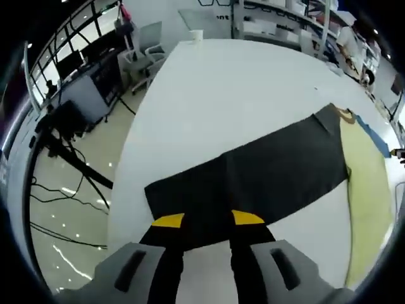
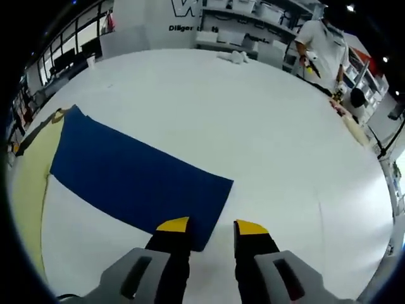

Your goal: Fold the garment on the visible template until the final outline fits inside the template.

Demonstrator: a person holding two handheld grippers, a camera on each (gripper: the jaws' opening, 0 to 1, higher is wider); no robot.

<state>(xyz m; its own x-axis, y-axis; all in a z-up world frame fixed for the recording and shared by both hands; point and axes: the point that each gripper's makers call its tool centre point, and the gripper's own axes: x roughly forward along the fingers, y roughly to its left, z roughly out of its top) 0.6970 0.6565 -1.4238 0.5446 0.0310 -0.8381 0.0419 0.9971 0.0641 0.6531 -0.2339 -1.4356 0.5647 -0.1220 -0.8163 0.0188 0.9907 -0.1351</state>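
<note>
Folding unstarted (by appearance): dark garment, blue sheet and yellow template lay flat on white table; left gripper and right gripper parted, empty, at near edges.

Left gripper view: white table bare across the upper centre, passable; small cup at far edge. Right gripper view: open white surface centre and right; person standing upper right.
</note>
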